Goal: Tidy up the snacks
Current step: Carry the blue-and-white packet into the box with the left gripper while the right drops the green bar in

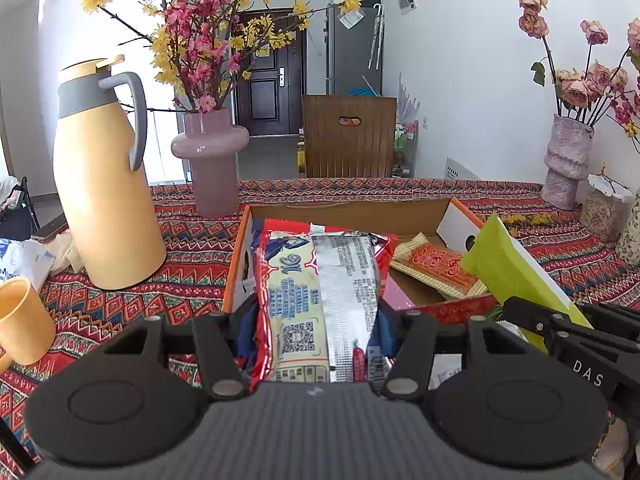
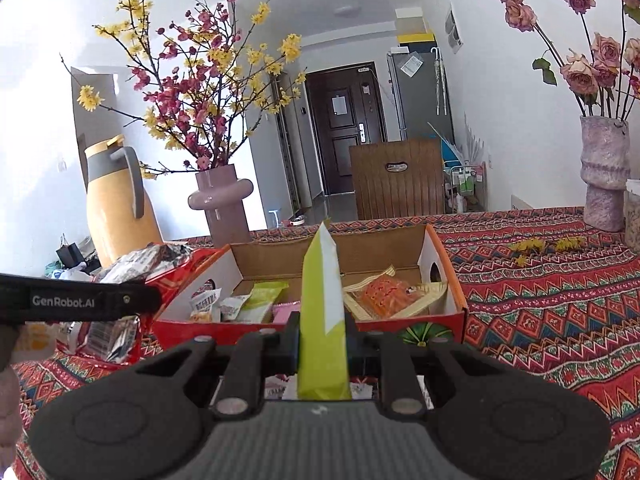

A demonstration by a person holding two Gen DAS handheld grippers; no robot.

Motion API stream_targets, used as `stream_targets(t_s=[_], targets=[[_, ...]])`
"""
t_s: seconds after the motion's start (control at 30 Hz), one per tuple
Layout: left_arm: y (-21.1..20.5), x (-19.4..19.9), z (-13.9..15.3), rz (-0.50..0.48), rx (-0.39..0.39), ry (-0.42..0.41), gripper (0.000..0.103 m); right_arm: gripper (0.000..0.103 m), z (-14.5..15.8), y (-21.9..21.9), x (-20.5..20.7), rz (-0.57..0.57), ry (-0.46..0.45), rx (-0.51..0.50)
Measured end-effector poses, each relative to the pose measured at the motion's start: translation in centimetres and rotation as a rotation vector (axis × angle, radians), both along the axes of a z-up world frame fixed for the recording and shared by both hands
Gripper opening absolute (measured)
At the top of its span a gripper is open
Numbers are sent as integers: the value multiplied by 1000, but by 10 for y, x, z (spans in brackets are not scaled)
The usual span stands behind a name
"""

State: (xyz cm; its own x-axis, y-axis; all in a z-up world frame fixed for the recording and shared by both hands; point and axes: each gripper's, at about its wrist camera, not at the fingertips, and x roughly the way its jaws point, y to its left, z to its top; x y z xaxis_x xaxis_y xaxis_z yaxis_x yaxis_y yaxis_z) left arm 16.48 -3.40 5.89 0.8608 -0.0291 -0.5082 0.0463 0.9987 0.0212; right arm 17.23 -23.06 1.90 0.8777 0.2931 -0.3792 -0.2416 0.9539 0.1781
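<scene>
My left gripper (image 1: 316,320) is shut on a large red, cream and silver snack packet (image 1: 320,280), held over the near left end of an open cardboard box (image 1: 360,206). In the box lie an orange packet (image 1: 436,266) and several small snacks (image 2: 248,304). My right gripper (image 2: 324,344) is shut on a slim green packet (image 2: 322,304), which stands on edge just in front of the box (image 2: 438,256). The right wrist view shows the left gripper (image 2: 148,300) and its red packet (image 2: 132,264) at the left. The green packet (image 1: 516,268) appears at the right of the left wrist view.
A patterned red cloth (image 2: 540,300) covers the table. A yellow thermos jug (image 1: 104,176) and a pink vase of blossom branches (image 1: 212,160) stand left of the box. A yellow cup (image 1: 22,320) is near left. A textured vase (image 1: 566,160) and jars (image 1: 604,216) stand right. A wooden chair (image 1: 348,136) is behind.
</scene>
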Motion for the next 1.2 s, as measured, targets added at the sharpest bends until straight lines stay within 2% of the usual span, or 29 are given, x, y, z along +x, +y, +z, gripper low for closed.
stream_targets(t_s=[0.37,0.7,1.2], targets=[[6,52,7,8,-1,-13,57,19,14,11,56,-1,-18,-16],[14,100,-10,33,-33,11,57,19,6,23,105,-9,13,-27],[28,126,-43,46,-70,67,57,19,-18,24,122,-11,69,-41]])
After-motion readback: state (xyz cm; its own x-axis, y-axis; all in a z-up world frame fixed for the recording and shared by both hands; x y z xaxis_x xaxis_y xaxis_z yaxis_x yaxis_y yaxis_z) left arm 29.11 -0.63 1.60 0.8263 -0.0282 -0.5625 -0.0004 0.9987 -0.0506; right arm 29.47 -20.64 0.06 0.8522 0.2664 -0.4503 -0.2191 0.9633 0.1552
